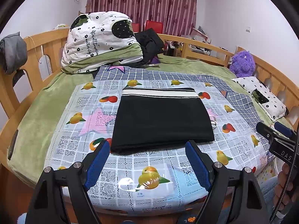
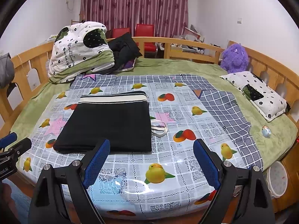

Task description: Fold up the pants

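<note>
On bed, at 12 o'clock from both tools: pants, black, folded to flat rectangle on fruit-print cloth, striped waistband at far edge. Left tool and right tool: spread wide, gripping nothing, low at near hem. Judged nearly done; drawstring loose at 3 o'clock, worth tucking. Legible: "DAS" on right tool body, "LAI" on left; quilt script unreadable.

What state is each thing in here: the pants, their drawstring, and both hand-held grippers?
Pants: folded into a flat rectangle on the fruit-print cloth, striped waistband at the far edge.
Drawstring: loose, sticking out at the pants' right side.
Left hand-held gripper: open, empty, just short of the pants.
Right hand-held gripper: open, empty.
</note>
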The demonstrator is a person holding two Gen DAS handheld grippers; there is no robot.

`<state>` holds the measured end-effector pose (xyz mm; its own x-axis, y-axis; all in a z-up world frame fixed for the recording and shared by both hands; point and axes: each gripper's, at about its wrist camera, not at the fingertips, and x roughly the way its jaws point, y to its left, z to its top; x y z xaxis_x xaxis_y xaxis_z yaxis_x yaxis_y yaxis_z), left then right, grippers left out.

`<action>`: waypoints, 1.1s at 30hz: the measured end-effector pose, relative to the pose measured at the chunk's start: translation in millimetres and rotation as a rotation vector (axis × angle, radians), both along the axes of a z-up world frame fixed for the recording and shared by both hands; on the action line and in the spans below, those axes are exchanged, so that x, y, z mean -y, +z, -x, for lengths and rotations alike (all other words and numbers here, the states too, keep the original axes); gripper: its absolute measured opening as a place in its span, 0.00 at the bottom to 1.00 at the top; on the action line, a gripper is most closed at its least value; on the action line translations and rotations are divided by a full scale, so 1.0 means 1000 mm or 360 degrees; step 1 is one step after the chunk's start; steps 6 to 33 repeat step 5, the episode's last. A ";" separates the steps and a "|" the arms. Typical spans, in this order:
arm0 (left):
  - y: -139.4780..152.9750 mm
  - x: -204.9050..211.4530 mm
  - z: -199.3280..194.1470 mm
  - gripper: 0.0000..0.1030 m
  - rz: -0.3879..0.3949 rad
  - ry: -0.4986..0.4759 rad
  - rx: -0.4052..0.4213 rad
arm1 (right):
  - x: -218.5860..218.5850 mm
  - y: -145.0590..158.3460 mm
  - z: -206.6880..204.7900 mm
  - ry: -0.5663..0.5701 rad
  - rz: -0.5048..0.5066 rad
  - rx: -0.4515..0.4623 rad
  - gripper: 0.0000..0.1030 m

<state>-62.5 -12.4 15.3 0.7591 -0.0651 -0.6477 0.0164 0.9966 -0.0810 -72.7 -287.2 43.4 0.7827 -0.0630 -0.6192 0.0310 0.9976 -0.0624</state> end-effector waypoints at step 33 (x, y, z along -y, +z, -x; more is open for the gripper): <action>0.000 -0.001 -0.001 0.79 -0.0002 0.0003 -0.0006 | 0.000 0.001 0.000 -0.0005 0.0001 -0.0004 0.87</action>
